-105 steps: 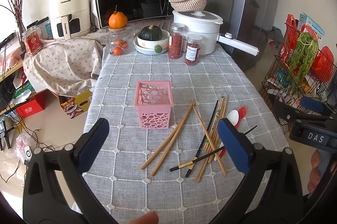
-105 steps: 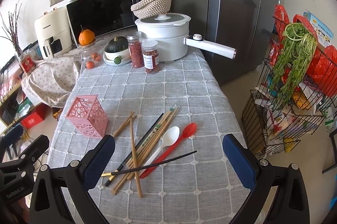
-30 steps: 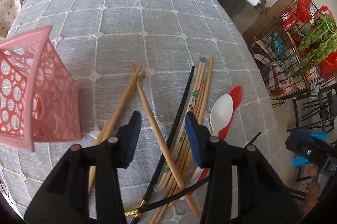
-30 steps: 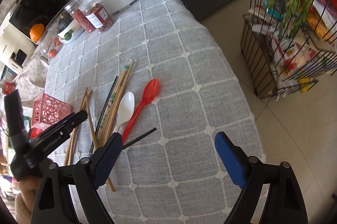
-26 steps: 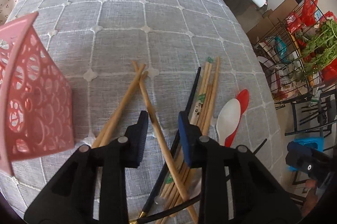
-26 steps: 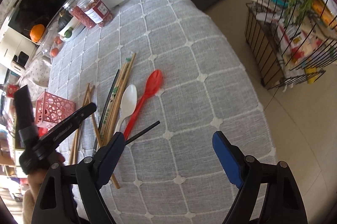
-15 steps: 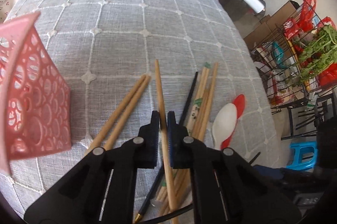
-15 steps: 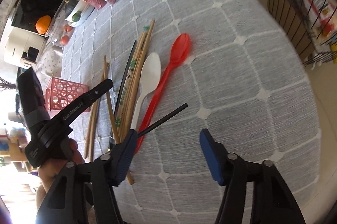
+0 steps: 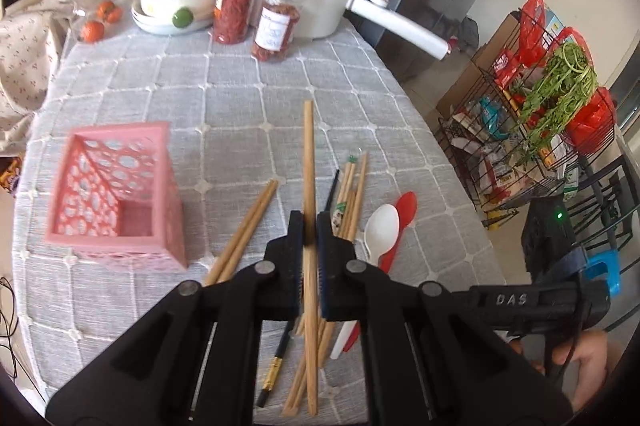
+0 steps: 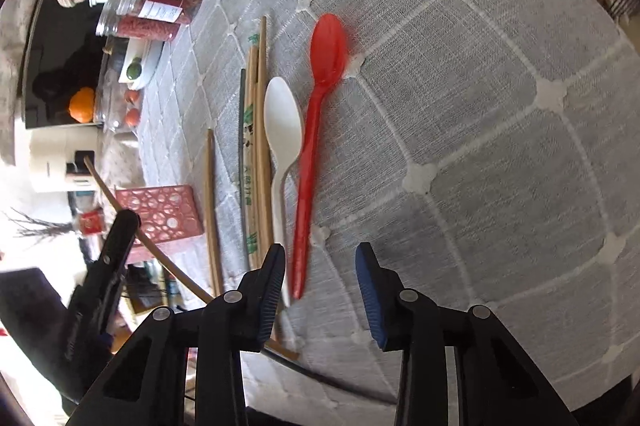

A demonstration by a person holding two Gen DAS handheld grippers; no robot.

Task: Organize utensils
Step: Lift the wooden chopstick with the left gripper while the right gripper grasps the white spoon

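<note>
We see the desk [image 9: 240, 113], its grey checked cloth bare through the middle of the left wrist frame, its right edge curving down toward a wire rack [image 9: 532, 129]. The pink basket [image 9: 116, 193] stands at centre left, well apart from that edge. Our left tongs [image 9: 308, 222] are clamped on one wooden chopstick [image 9: 308, 153], lifted and pointing up-frame. Our right tongs [image 10: 320, 250] are narrowing, nothing pressed, just below the red spoon [image 10: 316, 129] and white spoon [image 10: 282, 137].

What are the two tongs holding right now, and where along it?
Left tongs pinch one wooden chopstick near its middle. Right tongs hold nothing; their jaws are closing near the red spoon handle.
</note>
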